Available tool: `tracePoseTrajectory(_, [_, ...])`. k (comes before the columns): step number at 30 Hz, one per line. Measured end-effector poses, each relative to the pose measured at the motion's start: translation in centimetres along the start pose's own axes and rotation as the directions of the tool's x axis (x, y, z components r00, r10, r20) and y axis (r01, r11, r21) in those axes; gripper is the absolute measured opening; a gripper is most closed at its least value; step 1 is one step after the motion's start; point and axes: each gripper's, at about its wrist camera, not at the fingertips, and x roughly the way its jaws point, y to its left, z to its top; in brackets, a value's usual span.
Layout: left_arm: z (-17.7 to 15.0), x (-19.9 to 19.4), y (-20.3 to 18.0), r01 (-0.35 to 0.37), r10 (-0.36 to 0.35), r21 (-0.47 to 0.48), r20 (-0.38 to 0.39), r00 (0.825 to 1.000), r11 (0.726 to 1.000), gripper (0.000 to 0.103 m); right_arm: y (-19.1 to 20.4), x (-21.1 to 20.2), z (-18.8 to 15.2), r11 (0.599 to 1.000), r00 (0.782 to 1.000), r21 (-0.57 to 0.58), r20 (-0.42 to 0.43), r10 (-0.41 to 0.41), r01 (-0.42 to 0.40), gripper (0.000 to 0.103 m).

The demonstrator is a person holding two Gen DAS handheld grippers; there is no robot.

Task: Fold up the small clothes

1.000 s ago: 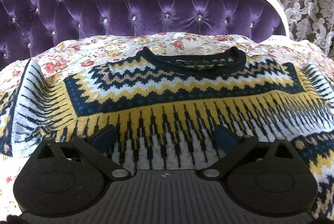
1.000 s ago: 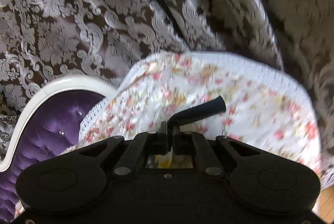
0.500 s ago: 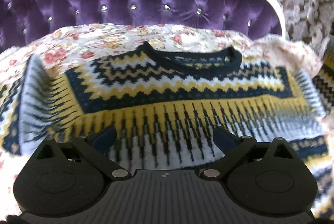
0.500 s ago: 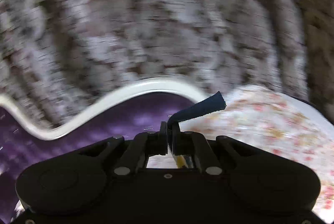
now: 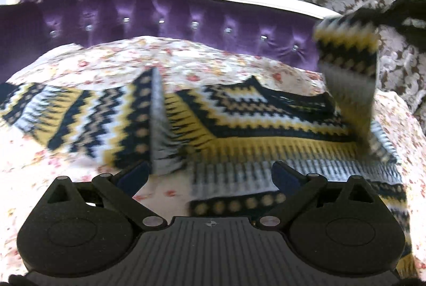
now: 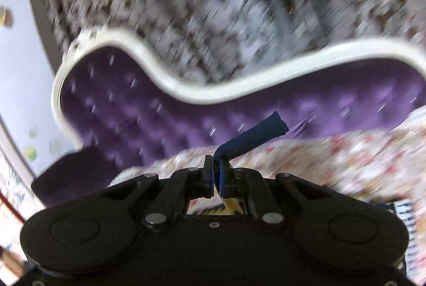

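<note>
- My left gripper (image 5: pixel 209 176) is open, jaws wide apart, holding nothing; it hangs low over the near hem so it's placed to pin or grab that edge.
- Sweater (image 5: pixel 261 131) (navy/yellow/white zigzag knit) lies front-up on the floral bedspread (image 5: pixel 111 64), collar toward the purple tufted headboard (image 5: pixel 133 8).
- Left sleeve (image 5: pixel 74 115) lies spread flat out to the side, not folded yet; a raised crease stands where it meets the body.
- My right gripper (image 6: pixel 216 171) is clamped together on a navy strip of knit (image 6: pixel 253 136), most likely the right sleeve's cuff; the free end sticks up past the jaws.
- In the left view that right sleeve (image 5: pixel 346 67) hangs lifted in the air over the right side of the sweater's body, lower end trailing to the shoulder. Held high so it can swing across the chest without dragging, I'd judge.
- Right view is heavily motion-blurred; only the headboard, curtain (image 6: pixel 239 6) and bedspread can be made out.
- Step: first sleeve fold-in, early in the task. Next, lay the sleeve flat across the body, then release.
- Risk: soft knit may bunch or twist at the shoulder.
</note>
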Motion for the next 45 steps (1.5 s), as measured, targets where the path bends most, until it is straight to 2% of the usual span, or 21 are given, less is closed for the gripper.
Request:
tracePoseTrajectory(6, [-0.5,-0.7,2.4,-0.027,0.027,-0.032,-0.005,1.0,0.999,0.1,3.5,6.0,-6.3,0.997,0.992,-0.073,-0.123,-0.01,0.001,0.013])
tracePoseTrajectory(7, [-0.5,-0.7,2.6,-0.029,0.029,-0.036,-0.005,1.0,0.999,0.1,3.8,6.5,-7.1,0.997,0.99,-0.08,-0.138,-0.005,-0.006,0.017])
tracePoseTrajectory(10, [-0.8,-1.0,3.0,-0.03,0.029,-0.041,-0.005,1.0,0.999,0.1,4.2,6.7,-8.4,0.994,0.981,-0.059,-0.178,0.078,-0.09,0.022])
tracePoseTrajectory(11, [-0.7,-1.0,2.9,-0.027,0.027,-0.041,-0.004,1.0,0.999,0.1,4.1,6.4,-8.5,0.992,0.977,-0.059,-0.186,0.101,-0.114,0.045])
tracePoseTrajectory(13, [-0.5,-1.2,2.6,-0.018,0.018,-0.038,-0.001,1.0,0.999,0.1,3.9,5.4,-8.4,0.986,0.975,-0.073,-0.179,0.133,-0.148,0.07])
tracePoseTrajectory(15, [-0.1,-1.3,2.1,-0.011,0.012,-0.032,0.013,1.0,0.999,0.1,3.2,4.1,-7.7,0.985,0.978,-0.08,-0.156,0.138,-0.151,0.071])
tracePoseTrajectory(18, [0.7,-1.3,0.8,0.002,-0.001,-0.011,0.031,1.0,1.0,0.1,0.5,1.9,-6.1,0.991,0.984,-0.026,-0.129,0.124,-0.128,0.071])
tracePoseTrajectory(21, [1.6,-0.5,-0.8,0.018,-0.018,0.014,0.037,0.999,1.0,0.1,-3.5,0.2,-4.6,0.998,0.992,0.036,-0.106,0.062,-0.058,0.071])
tracePoseTrajectory(24, [2.3,0.8,-2.5,0.022,-0.023,0.039,0.035,0.999,0.999,0.1,-8.4,-2.0,-3.9,0.994,0.997,0.095,-0.073,-0.038,0.045,0.071])
tracePoseTrajectory(30, [2.5,4.4,-4.6,0.019,-0.021,0.061,0.019,1.0,0.998,0.1,-17.6,-5.3,-4.9,0.944,0.977,0.253,-0.071,-0.199,0.211,0.073])
tracePoseTrajectory(33, [2.3,6.4,-4.7,-0.027,0.026,0.076,0.009,1.0,0.997,0.1,-20.6,-5.6,-6.0,0.922,0.965,0.287,-0.091,-0.244,0.26,0.073])
tracePoseTrajectory(35, [2.1,7.8,-4.2,-0.07,0.072,0.08,-0.02,0.997,0.994,0.1,-22.1,-5.7,-6.8,0.909,0.965,0.326,-0.095,-0.243,0.261,0.073])
tracePoseTrajectory(37, [1.5,9.3,-3.5,-0.096,0.103,0.086,-0.082,0.991,0.992,0.102,-23.4,-5.5,-7.6,0.898,0.968,0.363,-0.091,-0.233,0.25,0.073])
tracePoseTrajectory(39, [1.1,9.2,-3.3,-0.088,0.093,0.096,-0.053,0.994,0.992,0.103,-24.2,-5.1,-8.4,0.894,0.975,0.39,-0.085,-0.204,0.221,0.073])
tracePoseTrajectory(45, [1.0,9.0,-3.3,-0.089,0.094,0.093,-0.048,0.994,0.992,0.103,-25.2,-4.2,-9.3,0.897,0.992,0.426,-0.014,-0.125,0.118,0.071])
